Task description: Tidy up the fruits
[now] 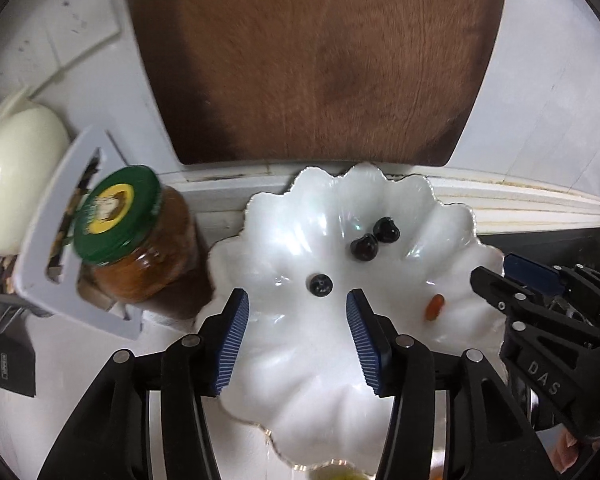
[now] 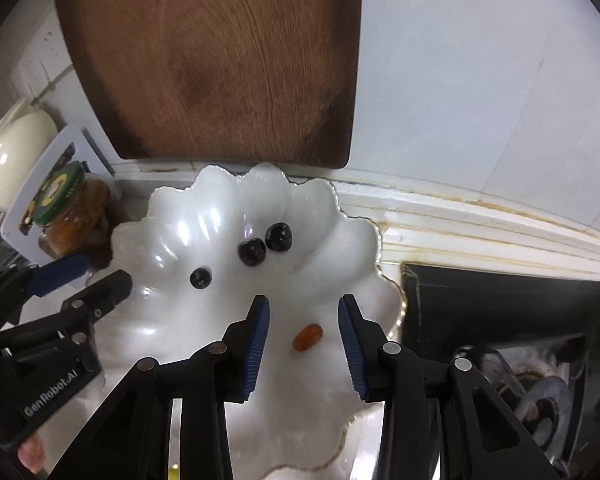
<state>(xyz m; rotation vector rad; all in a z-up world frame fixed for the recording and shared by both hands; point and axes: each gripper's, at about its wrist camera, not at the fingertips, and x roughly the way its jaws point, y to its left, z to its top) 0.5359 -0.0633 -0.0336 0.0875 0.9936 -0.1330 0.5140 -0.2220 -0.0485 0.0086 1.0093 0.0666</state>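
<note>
A white scalloped dish point(image 1: 300, 360) point(image 2: 172, 240) holds three dark round fruits and one small orange fruit. The single dark fruit point(image 1: 321, 284) point(image 2: 201, 278) lies apart from the pair point(image 1: 374, 238) point(image 2: 265, 244). My left gripper point(image 1: 298, 308) is open and empty, hovering over the dish just short of the single dark fruit. My right gripper point(image 2: 303, 314) is open, with the orange fruit point(image 2: 307, 337) point(image 1: 435, 306) lying on the dish between its fingers. Each gripper shows in the other's view: the right point(image 1: 496, 276), the left point(image 2: 100, 276).
A wooden cutting board point(image 1: 312, 60) point(image 2: 220, 60) leans against the white wall behind the dish. A green-lidded jar point(image 1: 136, 236) point(image 2: 66, 216), a pale grey flat board point(image 1: 56, 248) and a cream pot point(image 1: 12, 176) stand left. A black stove point(image 2: 520, 320) lies right.
</note>
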